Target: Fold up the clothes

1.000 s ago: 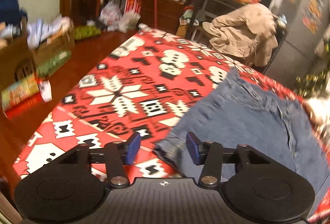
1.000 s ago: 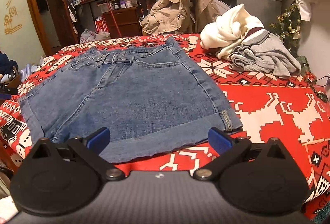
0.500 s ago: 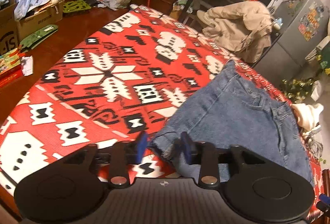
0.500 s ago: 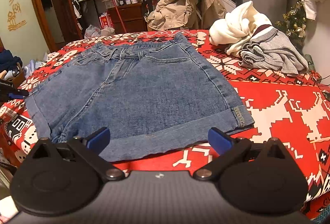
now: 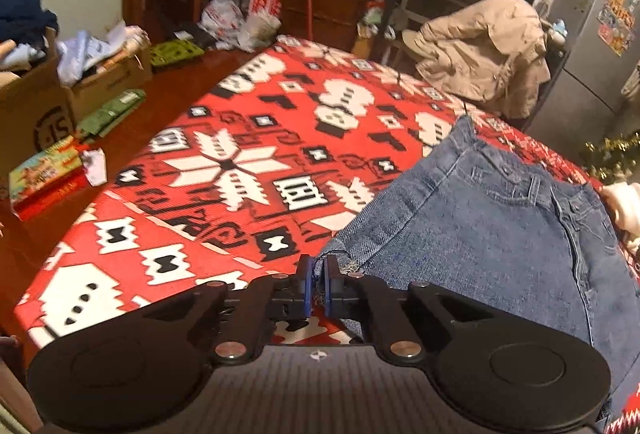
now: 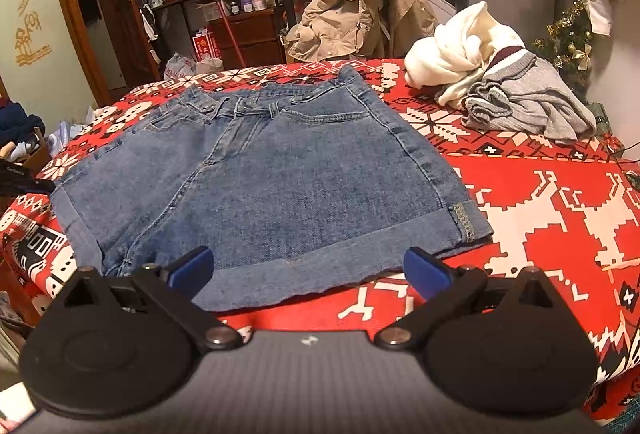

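A corner of the denim shorts (image 5: 480, 234) is being pinched by the left tongs (image 5: 316, 288), whose blue pads are being held almost together with the frayed hem edge caught between them. The shorts are being kept spread flat on the desk, which is being covered by a red patterned cloth (image 5: 240, 162), and in the left wrist view the garment is lying toward the right half of that cloth, with its waistband pointing away from the camera. In the right wrist view the shorts (image 6: 280, 174) are being shown face up near the front edge of the cloth (image 6: 560, 214), the waistband at the far side and the rolled cuffs nearest the camera. The right tongs (image 6: 308, 268) are being held wide open just above the near cuff, with nothing gripped between the pads; the left pad (image 6: 192, 266) is being seen over the hem and the right pad (image 6: 424, 272) at the hem's edge, over red cloth. Further right, a heap of white and grey clothes (image 6: 500, 86) is resting on the far right part of the cloth, apart from the shorts. A beige jacket (image 6: 360, 6) is being seen draped behind the desk.
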### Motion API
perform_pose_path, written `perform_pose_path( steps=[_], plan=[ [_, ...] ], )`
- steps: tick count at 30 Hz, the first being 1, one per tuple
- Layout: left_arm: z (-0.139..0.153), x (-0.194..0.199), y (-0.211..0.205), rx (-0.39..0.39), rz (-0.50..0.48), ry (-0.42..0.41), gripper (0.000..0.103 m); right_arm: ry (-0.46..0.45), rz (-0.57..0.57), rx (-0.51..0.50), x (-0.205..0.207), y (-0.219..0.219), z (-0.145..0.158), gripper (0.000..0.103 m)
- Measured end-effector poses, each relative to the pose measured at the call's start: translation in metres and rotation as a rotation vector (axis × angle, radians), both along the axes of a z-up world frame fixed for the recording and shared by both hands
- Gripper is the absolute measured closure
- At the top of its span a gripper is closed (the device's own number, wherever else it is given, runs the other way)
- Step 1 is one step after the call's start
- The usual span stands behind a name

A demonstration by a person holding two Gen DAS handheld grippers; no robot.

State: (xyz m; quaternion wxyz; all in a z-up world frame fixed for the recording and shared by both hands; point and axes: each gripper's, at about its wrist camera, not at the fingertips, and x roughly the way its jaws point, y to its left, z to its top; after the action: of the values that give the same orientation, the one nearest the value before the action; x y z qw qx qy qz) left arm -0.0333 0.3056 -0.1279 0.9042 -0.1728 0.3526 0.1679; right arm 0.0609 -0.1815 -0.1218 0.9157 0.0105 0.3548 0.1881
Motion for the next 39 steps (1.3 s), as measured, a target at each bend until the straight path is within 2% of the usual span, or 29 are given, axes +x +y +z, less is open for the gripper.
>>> perform_pose_path(
  steps=[3,8,13,17,19,21,23,26,28,30,32,35,39],
  plan=[
    [0.002,-0.004,-0.006,0.032,0.020,-0.003,0.097,-0.002,-0.001,0.002,0.000,-0.002,0.001,0.001],
    [-0.009,0.006,-0.010,0.095,0.012,0.062,0.097,-0.004,-0.005,0.006,0.000,-0.005,0.001,0.001],
    [-0.005,0.006,-0.005,0.087,0.026,0.077,0.094,-0.012,-0.017,0.016,-0.001,-0.010,0.003,0.001],
    [0.004,-0.006,0.003,0.073,0.047,0.046,0.091,-0.010,-0.024,0.014,-0.001,-0.014,0.000,0.001],
    [0.011,-0.012,0.002,0.054,0.036,0.028,0.085,-0.014,-0.026,0.010,0.000,-0.015,-0.002,0.001],
    [0.017,-0.015,-0.005,0.032,0.003,0.002,0.068,-0.027,-0.026,0.010,-0.001,-0.015,-0.003,0.001],
    [0.022,-0.016,-0.016,0.007,-0.044,-0.024,0.063,-0.041,-0.015,0.007,-0.001,-0.013,-0.003,0.001],
    [0.025,-0.011,-0.038,-0.018,-0.125,-0.044,0.063,-0.056,0.009,-0.014,-0.001,-0.005,-0.003,0.007],
    [0.023,-0.005,-0.053,-0.050,-0.189,-0.044,0.066,-0.060,0.025,-0.021,-0.001,0.000,-0.003,0.016],
    [0.018,0.005,-0.072,-0.064,-0.256,-0.030,0.080,-0.056,0.038,-0.018,-0.001,0.005,-0.003,0.019],
    [0.011,0.015,-0.091,-0.064,-0.310,-0.018,0.082,-0.055,0.049,-0.014,-0.001,0.010,-0.003,0.025],
    [0.001,0.029,-0.113,-0.071,-0.354,-0.015,0.082,-0.061,0.068,-0.021,0.002,0.019,-0.004,0.036],
    [-0.010,0.047,-0.126,-0.080,-0.352,-0.010,0.082,-0.068,0.076,-0.044,0.009,0.028,-0.010,0.057]
  ],
)
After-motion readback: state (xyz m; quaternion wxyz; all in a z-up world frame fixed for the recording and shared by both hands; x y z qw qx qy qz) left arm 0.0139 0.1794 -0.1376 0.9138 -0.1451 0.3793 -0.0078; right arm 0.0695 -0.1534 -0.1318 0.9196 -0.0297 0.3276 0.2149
